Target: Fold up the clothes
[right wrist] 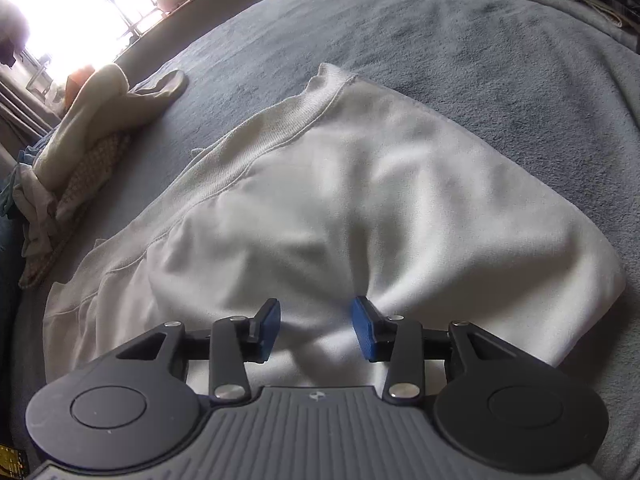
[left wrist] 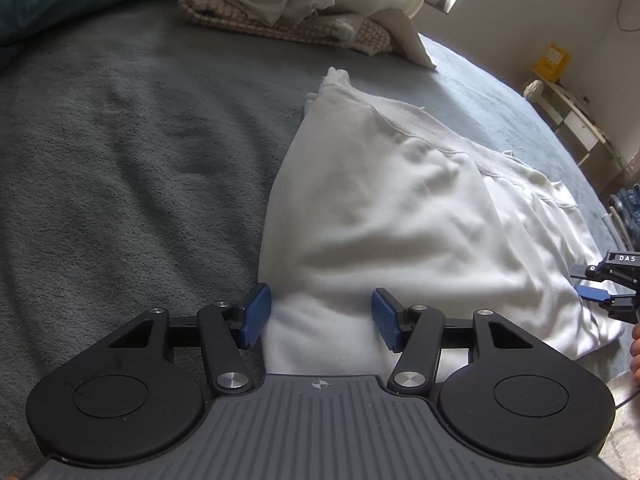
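While the grey fleece-covered bed (left wrist: pixel 120 152) fills both views, a white cotton sweatshirt (left wrist: pixel 392 208) lies spread across it, a heap of cream and checked clothes (left wrist: pixel 304 12) beyond. Left gripper (left wrist: pixel 320 322) hovers, blue fingers (left wrist: pixel 254 316) parted over the sweatshirt's edge; right gripper (right wrist: pixel 316 330) likewise apart, gripping nothing.

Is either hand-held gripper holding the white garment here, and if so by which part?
Neither. Both the left hand-held gripper and the right hand-held gripper stand open over the near edge of the white garment; the pads do not pinch the cloth.
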Motion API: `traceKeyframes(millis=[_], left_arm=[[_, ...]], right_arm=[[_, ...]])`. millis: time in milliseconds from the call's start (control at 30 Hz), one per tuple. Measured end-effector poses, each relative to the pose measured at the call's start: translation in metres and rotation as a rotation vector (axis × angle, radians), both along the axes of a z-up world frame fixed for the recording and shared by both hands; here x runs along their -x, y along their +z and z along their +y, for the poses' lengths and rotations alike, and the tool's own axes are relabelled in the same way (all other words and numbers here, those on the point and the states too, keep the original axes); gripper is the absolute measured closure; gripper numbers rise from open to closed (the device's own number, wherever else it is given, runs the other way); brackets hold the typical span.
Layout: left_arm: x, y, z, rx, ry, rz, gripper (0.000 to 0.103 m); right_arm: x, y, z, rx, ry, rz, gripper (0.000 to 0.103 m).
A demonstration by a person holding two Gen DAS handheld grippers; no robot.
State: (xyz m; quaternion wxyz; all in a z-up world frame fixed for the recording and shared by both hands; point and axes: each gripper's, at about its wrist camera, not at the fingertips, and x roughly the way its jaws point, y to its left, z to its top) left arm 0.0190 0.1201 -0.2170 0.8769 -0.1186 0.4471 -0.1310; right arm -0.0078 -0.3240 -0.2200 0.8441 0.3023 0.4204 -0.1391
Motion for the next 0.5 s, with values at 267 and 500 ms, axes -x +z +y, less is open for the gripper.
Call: traceKeyframes(millis=[267,500], left_arm=[[0.005,0.041,0.004,-0.011,0.006,-0.095,0.047],[-0.022,0.061,-0.049,-0.1,-0.111,-0.169,0.046]], right_arm=[[-0.001,-0.004,-0.008,-0.058,-0.038,-0.023,0.06],[0.001,-0.005,-0.008,-0.061,-0.04,-0.032,0.06]])
